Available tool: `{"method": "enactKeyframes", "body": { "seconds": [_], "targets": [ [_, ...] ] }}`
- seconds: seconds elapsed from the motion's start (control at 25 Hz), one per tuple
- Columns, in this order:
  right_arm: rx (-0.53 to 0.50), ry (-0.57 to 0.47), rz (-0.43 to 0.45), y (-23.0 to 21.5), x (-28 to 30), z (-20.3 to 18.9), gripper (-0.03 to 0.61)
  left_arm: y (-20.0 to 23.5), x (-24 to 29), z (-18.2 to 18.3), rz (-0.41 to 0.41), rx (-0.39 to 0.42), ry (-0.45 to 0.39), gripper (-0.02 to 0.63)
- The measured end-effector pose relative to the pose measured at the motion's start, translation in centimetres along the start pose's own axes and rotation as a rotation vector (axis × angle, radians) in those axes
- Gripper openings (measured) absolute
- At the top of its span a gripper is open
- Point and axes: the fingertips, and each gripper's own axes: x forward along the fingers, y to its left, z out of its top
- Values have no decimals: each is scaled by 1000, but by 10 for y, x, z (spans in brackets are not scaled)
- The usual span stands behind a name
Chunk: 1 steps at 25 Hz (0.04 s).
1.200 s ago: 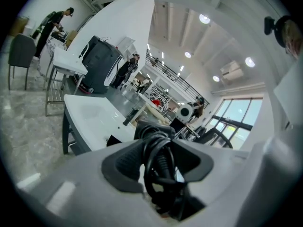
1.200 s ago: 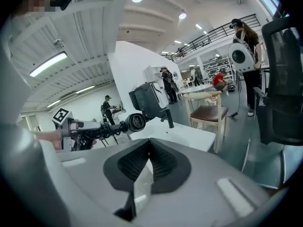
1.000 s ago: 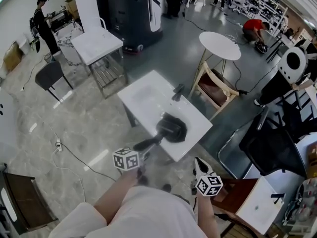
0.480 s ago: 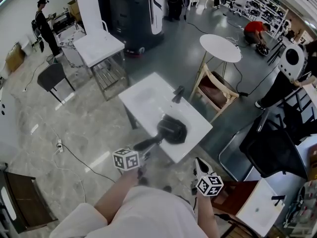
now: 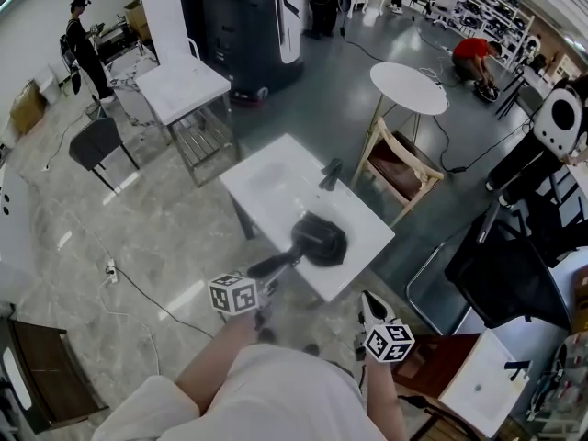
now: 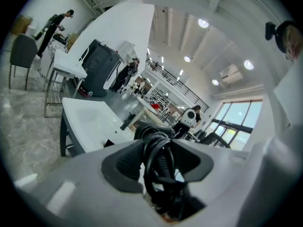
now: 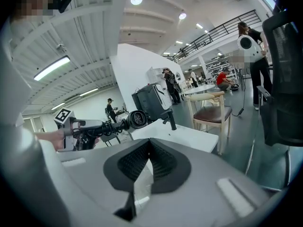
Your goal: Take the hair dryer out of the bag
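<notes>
At the near edge of the white washbasin, just off its near corner, the left gripper holds the hair dryer by the handle. Its jaws stand partly apart, and the ribbed pads press on the handle and on the black cord wound round it. The dryer reaches from the jaws across that edge, its head over or against the black bag, which lies on the top near the right-hand edge. Whether the head is clear of the bag's mouth cannot be told from above. From the right gripper view, the round barrel hangs in the air above the top, grille outward. A black tap stands nearer the far edge. The right gripper is held off the washbasin, beyond its near-right corner, apart from dryer and bag — its jaws are pressed together with nothing between them.
</notes>
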Motion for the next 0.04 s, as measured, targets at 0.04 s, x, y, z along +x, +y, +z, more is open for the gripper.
{"method": "enactKeyframes", "body": {
  "seconds": [0.04],
  "targets": [
    [-1, 1, 1, 1, 0, 0, 5, 0, -1, 0, 0, 0, 0, 189]
  ]
}}
